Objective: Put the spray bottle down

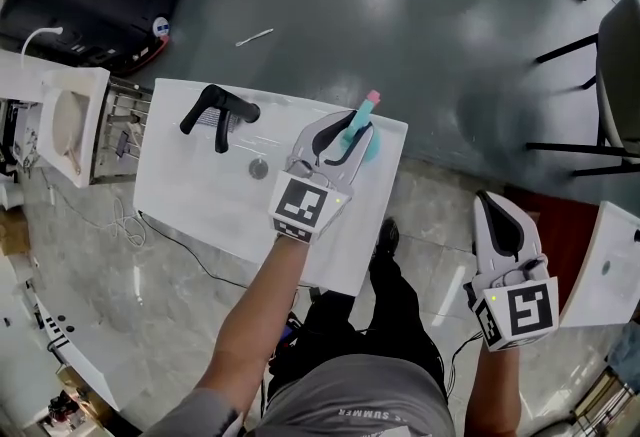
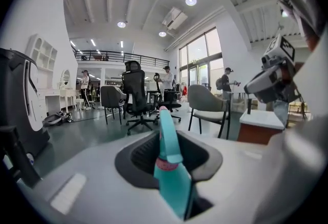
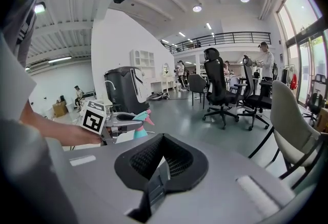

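Note:
My left gripper (image 1: 352, 137) is shut on a teal spray bottle (image 1: 364, 121) with a pink nozzle tip, just above the right part of the white table (image 1: 190, 200). In the left gripper view the bottle (image 2: 169, 166) stands upright between the jaws, nozzle pointing away. The right gripper view shows the left gripper (image 3: 128, 124) and the bottle (image 3: 139, 133) off to its left. My right gripper (image 1: 498, 208) hangs off the table's right side, over the floor. Its jaws meet with nothing between them (image 3: 163, 142).
A black bent handle (image 1: 218, 110) and a small round metal piece (image 1: 259, 167) lie on the table's far left part. A white rack (image 1: 70, 120) stands left of it, another white tabletop (image 1: 610, 265) at the right, and a chair (image 1: 620, 75) beyond.

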Motion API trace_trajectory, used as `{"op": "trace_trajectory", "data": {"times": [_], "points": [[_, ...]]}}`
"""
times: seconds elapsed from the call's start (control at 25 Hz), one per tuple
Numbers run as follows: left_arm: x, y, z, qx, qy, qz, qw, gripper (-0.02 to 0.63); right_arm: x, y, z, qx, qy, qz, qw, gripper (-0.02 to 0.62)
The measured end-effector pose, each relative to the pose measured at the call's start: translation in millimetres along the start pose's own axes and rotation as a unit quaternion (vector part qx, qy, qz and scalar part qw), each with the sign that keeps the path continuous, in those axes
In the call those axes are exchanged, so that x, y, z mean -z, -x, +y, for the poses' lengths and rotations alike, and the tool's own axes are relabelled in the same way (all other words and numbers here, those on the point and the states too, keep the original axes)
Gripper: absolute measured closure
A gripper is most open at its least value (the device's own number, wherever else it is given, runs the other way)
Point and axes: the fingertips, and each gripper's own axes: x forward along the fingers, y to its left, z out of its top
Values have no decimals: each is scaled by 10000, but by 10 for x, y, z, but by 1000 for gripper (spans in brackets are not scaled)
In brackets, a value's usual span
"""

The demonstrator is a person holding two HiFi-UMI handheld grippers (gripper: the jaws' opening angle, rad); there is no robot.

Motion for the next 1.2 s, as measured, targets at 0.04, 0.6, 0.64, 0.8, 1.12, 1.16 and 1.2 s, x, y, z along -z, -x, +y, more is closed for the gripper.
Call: {"op": "trace_trajectory", "data": {"times": [0.04, 0.6, 0.64, 0.8, 1.12, 1.16, 1.2], "points": [[-15, -9, -4, 14, -27, -51, 10000, 514, 3, -14, 1, -6, -1, 8, 10000, 595], [24, 88, -109, 169, -360, -198, 9990, 508, -18, -40, 96, -40, 41, 33, 10000, 595], [26, 95, -110, 200, -364, -189, 9990, 506, -21, -36, 110, -41, 46, 31, 10000, 595], [-3, 103, -102, 297, -386, -165, 9987, 476, -46, -26, 144, -37, 62, 31, 10000, 595], [7, 185, -84, 402, -469, -85, 9981, 430, -120, -20, 225, -20, 96, -3, 10000, 595], [1, 197, -81, 419, -470, -88, 9980, 423, -132, -20, 238, -18, 102, -8, 9999, 594], [-7, 210, -80, 441, -475, -91, 9979, 414, -144, -21, 252, -17, 109, -10, 9999, 595]]}}
